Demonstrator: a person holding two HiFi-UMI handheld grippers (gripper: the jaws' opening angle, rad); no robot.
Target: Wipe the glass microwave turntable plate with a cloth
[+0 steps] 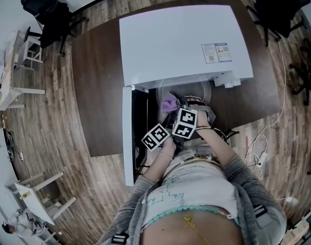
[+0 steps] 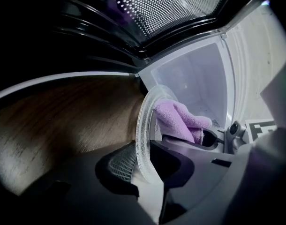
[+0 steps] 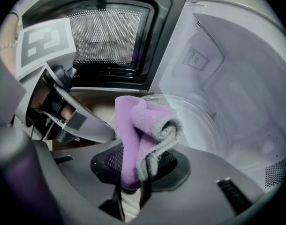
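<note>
Wiping appears under way; how much is cleaned cannot be judged. The left tool [image 2: 145,159] pinches the rim of the clear round glass turntable plate [image 2: 143,121], tilted at the mouth of the open white microwave [image 1: 181,40]. The right tool [image 3: 132,170] pinches a folded purple microfibre cloth [image 3: 133,125] at the plate's face. The dark wooden bench [image 1: 99,86] stands on a plank floor [image 1: 58,137].

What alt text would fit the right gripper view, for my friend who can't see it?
The right tool pinches a folded purple cloth in front of a clear glass plate and the white inside of an open microwave. Its dark door, with a dotted window, stands open behind.
</note>
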